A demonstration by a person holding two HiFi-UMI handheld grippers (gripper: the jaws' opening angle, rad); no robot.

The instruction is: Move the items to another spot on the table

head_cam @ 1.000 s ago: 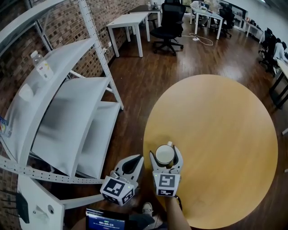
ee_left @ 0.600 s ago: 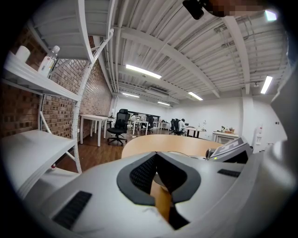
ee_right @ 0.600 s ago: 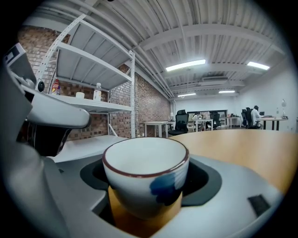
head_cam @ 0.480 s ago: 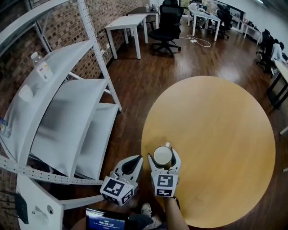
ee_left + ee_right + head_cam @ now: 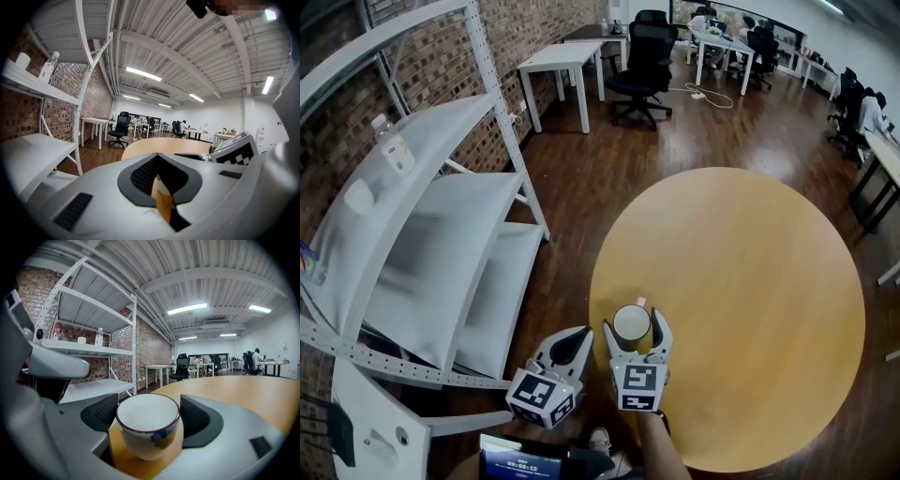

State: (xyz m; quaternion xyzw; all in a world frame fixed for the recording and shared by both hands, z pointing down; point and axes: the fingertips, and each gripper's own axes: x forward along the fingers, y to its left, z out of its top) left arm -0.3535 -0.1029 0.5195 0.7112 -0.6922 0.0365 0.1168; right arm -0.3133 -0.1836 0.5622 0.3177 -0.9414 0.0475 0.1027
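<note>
Clamping a white cup (image 5: 147, 430) at the lower-left edge of the table (image 5: 750, 281), the right gripper (image 5: 633, 325) holds it; the left gripper (image 5: 581, 333) is closed, empty.

Head view stares steeply down on the surface (image 5: 750, 281); left claw (image 5: 570, 342) and right claw (image 5: 633, 326) cameras skim level across it, shelves (image 5: 441, 244) shared.

A small white cup (image 5: 631, 323) with a thin dark red rim and a blue mark on its side stands upright and empty, mouth up. It sits on the round tabletop (image 5: 750, 281) near the edge at about 8 o'clock. The right gripper (image 5: 635, 326) has a pad against the cup at 3 and at 9 o'clock.
</note>
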